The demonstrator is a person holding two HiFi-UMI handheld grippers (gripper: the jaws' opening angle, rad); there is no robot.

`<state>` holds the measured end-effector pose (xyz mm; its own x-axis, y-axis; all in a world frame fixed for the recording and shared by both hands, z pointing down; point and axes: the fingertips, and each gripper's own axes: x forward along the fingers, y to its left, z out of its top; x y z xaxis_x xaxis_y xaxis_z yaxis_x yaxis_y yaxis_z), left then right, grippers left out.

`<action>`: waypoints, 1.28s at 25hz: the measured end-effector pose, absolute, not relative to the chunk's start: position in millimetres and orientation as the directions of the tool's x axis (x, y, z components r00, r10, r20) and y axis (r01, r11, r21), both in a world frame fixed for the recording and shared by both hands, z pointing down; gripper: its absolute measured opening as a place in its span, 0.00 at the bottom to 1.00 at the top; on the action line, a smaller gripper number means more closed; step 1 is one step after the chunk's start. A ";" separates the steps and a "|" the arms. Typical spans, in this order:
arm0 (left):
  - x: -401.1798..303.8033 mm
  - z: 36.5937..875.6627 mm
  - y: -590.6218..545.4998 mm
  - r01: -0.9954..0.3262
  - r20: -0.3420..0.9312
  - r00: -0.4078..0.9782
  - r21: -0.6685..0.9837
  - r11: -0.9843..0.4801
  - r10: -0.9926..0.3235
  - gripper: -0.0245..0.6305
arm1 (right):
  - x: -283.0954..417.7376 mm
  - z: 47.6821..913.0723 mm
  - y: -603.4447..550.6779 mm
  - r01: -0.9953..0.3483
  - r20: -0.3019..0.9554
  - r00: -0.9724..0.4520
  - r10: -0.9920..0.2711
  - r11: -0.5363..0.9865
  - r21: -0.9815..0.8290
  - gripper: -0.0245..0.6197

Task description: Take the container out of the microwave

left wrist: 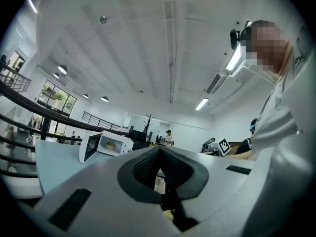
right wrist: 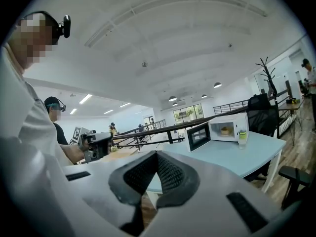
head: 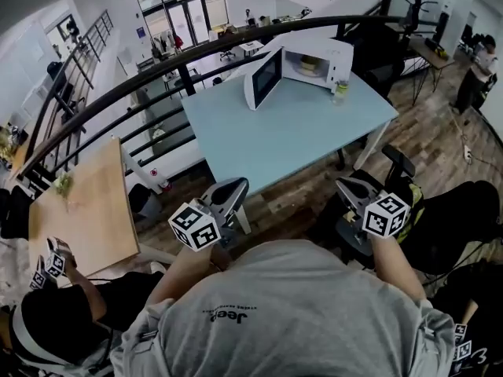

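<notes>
A white microwave stands at the far end of the light blue table, its door swung open to the left. Inside sits a small yellowish container, which also shows in the left gripper view and the right gripper view. My left gripper and right gripper are held close to my body, short of the table's near edge and far from the microwave. Both point level toward the table. Each has its jaws together with nothing between them.
A small bottle stands on the table just right of the microwave. A black railing curves behind the table. A wooden table is at the left, where another person holds grippers. A black chair stands by the table's right corner.
</notes>
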<state>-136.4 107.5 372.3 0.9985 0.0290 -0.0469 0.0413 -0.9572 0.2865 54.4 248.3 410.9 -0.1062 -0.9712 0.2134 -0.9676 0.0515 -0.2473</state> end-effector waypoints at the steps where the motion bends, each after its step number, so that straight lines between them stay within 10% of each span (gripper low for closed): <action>1: -139.5 372.8 94.0 0.042 -0.050 0.998 0.290 -0.956 0.028 0.05 | 52.1 411.5 236.5 -0.968 0.217 -0.102 -0.971 0.047 -0.245 0.07; 21: -128.6 385.0 -58.1 -0.013 -0.023 0.999 0.349 -0.937 -0.022 0.05 | 93.4 419.6 79.9 -0.964 0.258 -0.097 -0.961 0.026 -0.263 0.07; 32: 31.6 408.4 -138.2 -0.060 0.039 0.998 0.286 -0.956 -0.051 0.05 | 263.1 471.1 -47.7 -0.959 0.249 -0.170 -0.953 0.102 -0.266 0.07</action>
<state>31.6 -138.2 408.4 0.9980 -0.0507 0.0389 -0.0597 -0.9565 0.2857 263.1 -47.7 471.1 -0.1704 -0.9533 0.2495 -0.9587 0.1019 -0.2656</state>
